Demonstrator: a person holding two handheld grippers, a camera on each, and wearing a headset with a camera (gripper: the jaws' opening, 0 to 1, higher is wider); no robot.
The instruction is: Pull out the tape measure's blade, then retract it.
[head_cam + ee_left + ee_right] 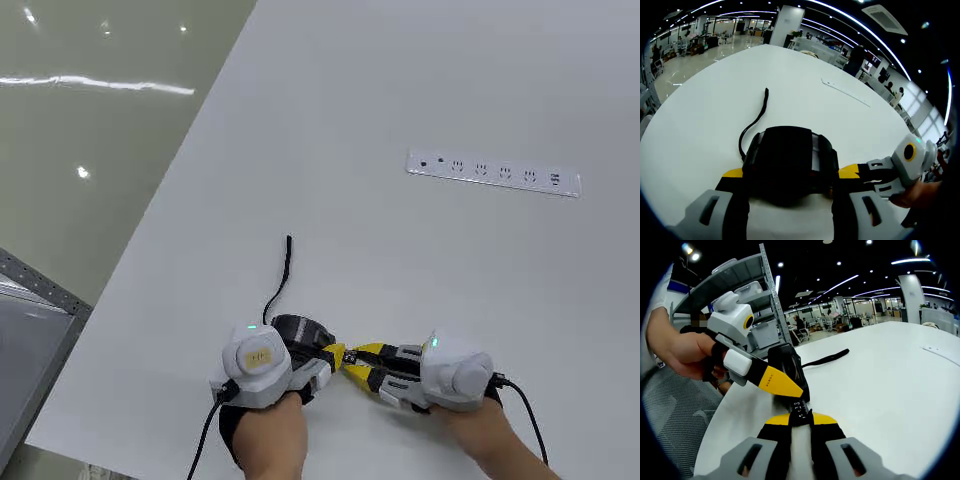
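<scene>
- Left gripper (790, 174): jaws clenched on the tape measure (300, 331), one yellow pad pressed to each side of the black case
- Right gripper (801, 418): jaws closed on the end of the blade (796, 408), printed numbers showing just above the yellow pads
- Only a short run of blade is out of the case; the two grippers' tips nearly meet
- The tape measure sits at the white table (400, 80), close to its near edge and toward the near left corner
- Its black wrist strap (282, 275) trails on the table away from the near edge, ending loose
- A white power strip (493, 172) lies flat farther in, toward the right, well apart from the grippers
</scene>
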